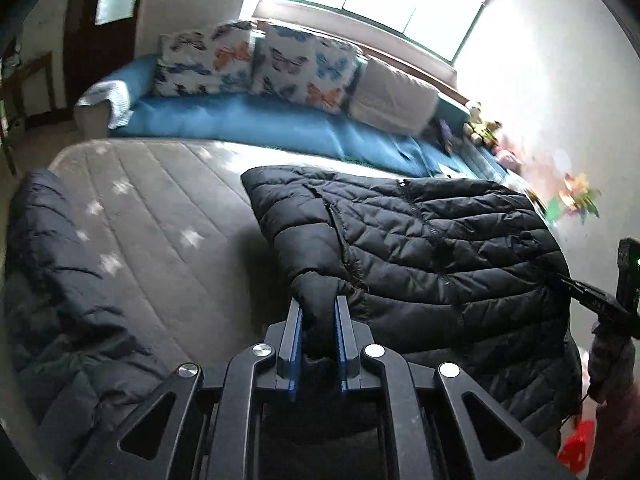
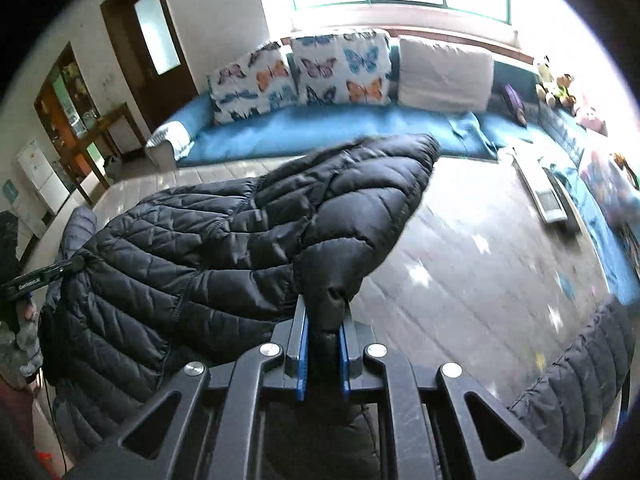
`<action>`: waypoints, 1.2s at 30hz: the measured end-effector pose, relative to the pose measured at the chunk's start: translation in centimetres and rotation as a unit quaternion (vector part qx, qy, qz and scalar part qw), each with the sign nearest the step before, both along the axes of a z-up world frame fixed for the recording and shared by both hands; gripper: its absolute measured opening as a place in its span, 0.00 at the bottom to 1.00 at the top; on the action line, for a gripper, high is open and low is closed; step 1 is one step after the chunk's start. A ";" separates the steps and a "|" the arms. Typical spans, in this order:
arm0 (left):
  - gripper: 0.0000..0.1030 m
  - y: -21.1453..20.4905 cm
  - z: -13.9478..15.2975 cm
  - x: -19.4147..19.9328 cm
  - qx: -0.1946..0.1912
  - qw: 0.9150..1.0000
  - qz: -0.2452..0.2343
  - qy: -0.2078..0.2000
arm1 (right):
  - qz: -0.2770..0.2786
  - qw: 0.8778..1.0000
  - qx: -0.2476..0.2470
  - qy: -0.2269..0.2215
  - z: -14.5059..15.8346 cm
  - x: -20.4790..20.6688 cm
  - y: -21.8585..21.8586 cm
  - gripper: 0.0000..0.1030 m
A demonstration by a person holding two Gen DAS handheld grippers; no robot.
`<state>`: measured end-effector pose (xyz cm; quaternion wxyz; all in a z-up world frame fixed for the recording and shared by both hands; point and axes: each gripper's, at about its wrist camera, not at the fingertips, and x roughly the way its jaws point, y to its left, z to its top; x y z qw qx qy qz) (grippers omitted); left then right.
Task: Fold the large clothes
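Observation:
A black quilted puffer jacket (image 1: 420,240) lies spread on a grey quilted mattress (image 1: 152,208). My left gripper (image 1: 318,300) is shut on a puffy fold at the jacket's near edge, which bulges between its blue pads (image 1: 297,320). In the right wrist view the right gripper (image 2: 324,304) is shut on another fold of the jacket (image 2: 200,248), which rises off the mattress (image 2: 480,260). Each gripper shows in the other's view: the right gripper (image 1: 568,282) at the jacket's right edge, the left gripper (image 2: 68,266) at its left edge. One sleeve (image 1: 52,280) trails at the left, the other sleeve (image 2: 580,380) at the right.
A blue sofa (image 2: 320,128) with butterfly cushions (image 2: 344,68) and a plain white cushion (image 2: 444,72) runs along the mattress's far side under a bright window. A flat white object (image 2: 548,196) lies at the far right of the mattress. Soft toys (image 2: 556,84) sit in the corner.

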<state>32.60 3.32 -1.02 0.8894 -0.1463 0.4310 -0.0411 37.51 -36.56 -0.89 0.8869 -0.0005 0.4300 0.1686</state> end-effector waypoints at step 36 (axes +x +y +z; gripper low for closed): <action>0.28 -16.0 -2.5 -16.4 0.021 0.963 -0.266 0.044 | 0.272 0.947 -0.132 0.105 -4.6 -20.4 9.7 0.29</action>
